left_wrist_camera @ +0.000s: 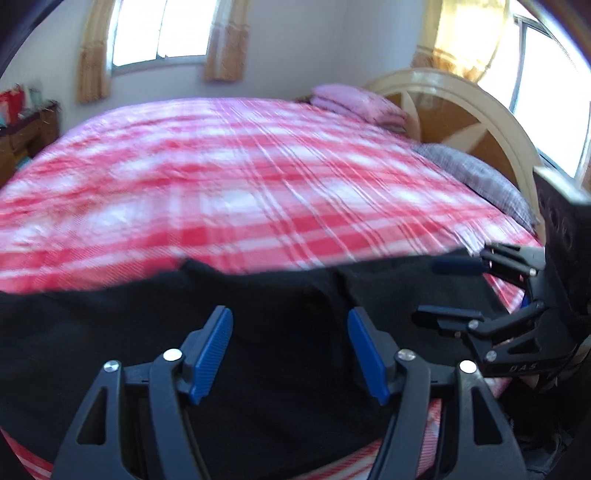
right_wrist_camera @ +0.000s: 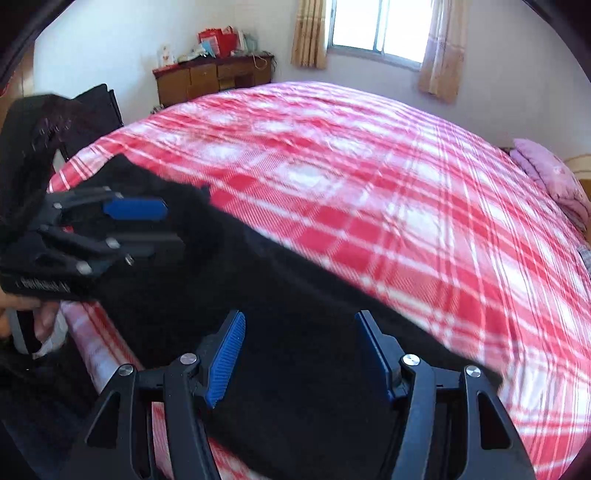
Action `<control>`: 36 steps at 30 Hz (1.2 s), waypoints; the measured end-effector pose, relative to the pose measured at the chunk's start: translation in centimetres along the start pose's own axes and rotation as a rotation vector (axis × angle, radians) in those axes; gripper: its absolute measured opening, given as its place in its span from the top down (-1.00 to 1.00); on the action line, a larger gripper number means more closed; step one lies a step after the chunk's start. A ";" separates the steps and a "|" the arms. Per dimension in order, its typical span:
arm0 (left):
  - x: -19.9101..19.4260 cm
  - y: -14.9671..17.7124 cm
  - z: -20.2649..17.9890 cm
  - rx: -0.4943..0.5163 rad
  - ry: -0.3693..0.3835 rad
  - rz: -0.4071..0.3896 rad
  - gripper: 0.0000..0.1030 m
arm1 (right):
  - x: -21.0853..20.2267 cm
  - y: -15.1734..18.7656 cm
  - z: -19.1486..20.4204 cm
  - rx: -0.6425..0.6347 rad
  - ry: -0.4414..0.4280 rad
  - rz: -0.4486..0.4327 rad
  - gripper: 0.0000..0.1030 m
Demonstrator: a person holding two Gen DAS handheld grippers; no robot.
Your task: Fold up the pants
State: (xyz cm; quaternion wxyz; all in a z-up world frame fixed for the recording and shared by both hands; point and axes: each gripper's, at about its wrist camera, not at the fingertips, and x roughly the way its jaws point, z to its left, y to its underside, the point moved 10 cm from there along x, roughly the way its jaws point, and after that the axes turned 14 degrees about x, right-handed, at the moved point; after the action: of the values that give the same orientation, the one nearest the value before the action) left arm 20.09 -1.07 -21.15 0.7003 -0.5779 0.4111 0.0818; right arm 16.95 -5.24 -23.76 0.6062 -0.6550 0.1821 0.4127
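Black pants (left_wrist_camera: 258,317) lie spread along the near edge of a bed with a red and white plaid cover (left_wrist_camera: 229,177). They also show in the right wrist view (right_wrist_camera: 280,295). My left gripper (left_wrist_camera: 290,350) is open above the pants, blue pads apart, holding nothing. It also shows from the side in the right wrist view (right_wrist_camera: 162,225). My right gripper (right_wrist_camera: 299,354) is open above the pants near their right end. It also shows in the left wrist view (left_wrist_camera: 432,291), at the right. The frames are motion-blurred.
Pink pillows (left_wrist_camera: 354,103) and a grey pillow (left_wrist_camera: 476,177) lie by the curved wooden headboard (left_wrist_camera: 480,118) at the right. A wooden dresser (right_wrist_camera: 214,79) with clutter stands by the far wall. Curtained windows (right_wrist_camera: 376,29) are behind the bed.
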 end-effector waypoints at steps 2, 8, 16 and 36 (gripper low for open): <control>-1.2 -0.8 3.1 -0.022 -0.059 -0.021 -0.42 | 1.4 -0.7 1.1 -0.016 -0.012 0.003 -0.22; -4.0 2.2 13.5 -0.080 -0.267 0.048 -0.46 | 5.3 -0.7 2.8 -0.020 -0.060 0.036 -0.23; -7.1 11.3 23.0 -0.232 -0.438 0.167 -0.46 | 0.0 -0.7 1.8 -0.023 -0.037 -0.040 -0.24; -6.2 11.7 22.5 -0.401 -0.152 0.073 0.57 | -3.8 5.1 -2.7 0.049 0.049 -0.076 -0.27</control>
State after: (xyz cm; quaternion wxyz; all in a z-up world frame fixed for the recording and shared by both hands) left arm 20.00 24.62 -25.79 0.5967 -0.6826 0.3532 0.2307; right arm 11.78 -9.81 -24.30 0.6328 -0.6562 0.1820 0.3687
